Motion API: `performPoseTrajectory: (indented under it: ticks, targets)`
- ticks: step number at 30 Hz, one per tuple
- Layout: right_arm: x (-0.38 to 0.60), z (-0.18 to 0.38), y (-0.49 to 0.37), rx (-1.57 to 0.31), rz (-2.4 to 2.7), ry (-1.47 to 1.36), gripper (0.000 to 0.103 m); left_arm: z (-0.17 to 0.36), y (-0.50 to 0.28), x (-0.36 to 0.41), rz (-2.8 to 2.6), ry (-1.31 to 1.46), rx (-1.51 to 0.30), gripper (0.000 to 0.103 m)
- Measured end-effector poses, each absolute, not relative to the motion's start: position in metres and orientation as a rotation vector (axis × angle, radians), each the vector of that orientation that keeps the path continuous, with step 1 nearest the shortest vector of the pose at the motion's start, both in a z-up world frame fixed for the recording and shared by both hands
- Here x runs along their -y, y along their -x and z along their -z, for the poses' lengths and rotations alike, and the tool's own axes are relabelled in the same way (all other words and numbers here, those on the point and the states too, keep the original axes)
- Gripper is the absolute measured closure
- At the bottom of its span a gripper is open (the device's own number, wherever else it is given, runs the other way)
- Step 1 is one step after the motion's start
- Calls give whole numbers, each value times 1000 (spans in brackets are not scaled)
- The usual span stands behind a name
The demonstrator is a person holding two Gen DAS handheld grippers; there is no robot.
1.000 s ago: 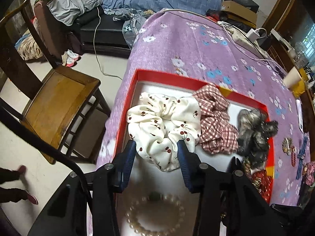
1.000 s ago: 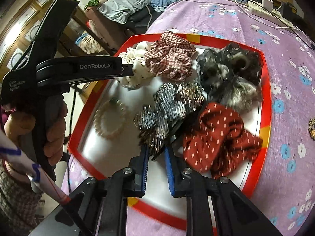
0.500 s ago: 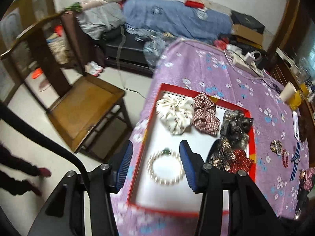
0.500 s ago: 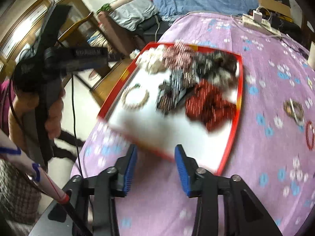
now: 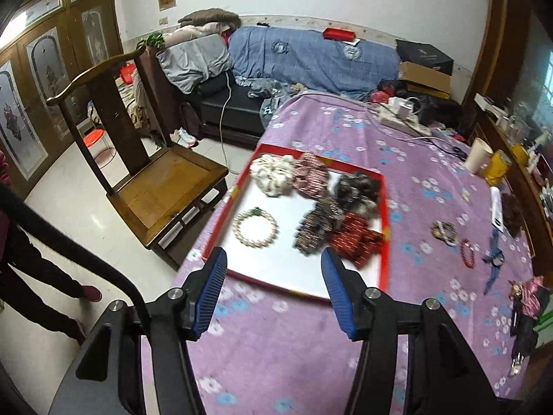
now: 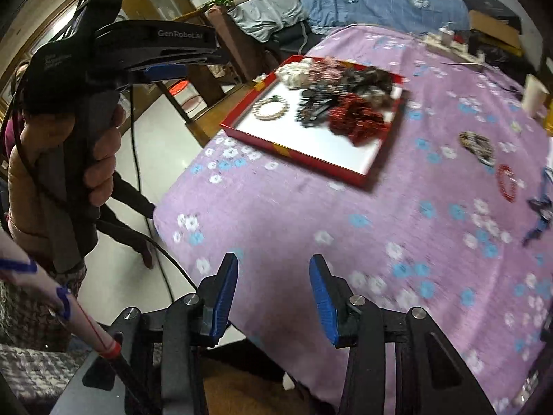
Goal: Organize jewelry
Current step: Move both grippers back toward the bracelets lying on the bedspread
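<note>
- My left gripper hangs over the counter just short of the red tray; its fingers have just spread wider, nothing between them.
- My right gripper, fingers apart and empty, is well short of the tray.
- In the tray lie scrunchies and a pearl bracelet; a red bracelet lies on the counter right of the tray.

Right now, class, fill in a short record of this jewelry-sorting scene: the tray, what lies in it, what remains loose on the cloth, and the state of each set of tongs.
tray: red tray on purple floral cloth
in tray: pearl bracelet, cream scrunchie, plaid scrunchie, red dotted scrunchie
loose on cloth: red bead bracelet, blue ribbon piece
left tongs: open, empty, jaws just been opening
right tongs: open, empty
</note>
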State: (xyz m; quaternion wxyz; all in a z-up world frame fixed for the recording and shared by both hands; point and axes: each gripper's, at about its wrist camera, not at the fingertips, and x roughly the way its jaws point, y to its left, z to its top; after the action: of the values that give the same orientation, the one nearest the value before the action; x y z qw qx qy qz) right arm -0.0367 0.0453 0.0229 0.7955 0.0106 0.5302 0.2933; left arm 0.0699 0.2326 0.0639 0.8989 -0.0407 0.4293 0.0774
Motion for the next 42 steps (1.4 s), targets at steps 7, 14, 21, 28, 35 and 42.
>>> performPoseTrajectory:
  ticks: [7,14,21,28,35,42]
  targets:
    - [24,-32,48,-1169,-531,-174,48,-82,-36,-198,-151,63,-838,39]
    - [103,-29,45,-1081,-362,-332,48,-70,-24,-169,-121,79,-871,39]
    - [189,-15,56,-1036,-139,-372,48,-47,-30,-116,-36,31,-920,39]
    - [240,2,60,-1041,-28,-381,48,-15,-39,-59,60,-48,-985,39]
    - [251,15,41,-1037,-5,-404,48,4,-62,-25,132,-122,-1009,39]
    - [251,22,7,-1035,22,-382,49,28,-119,-13,167,-127,-1025,40]
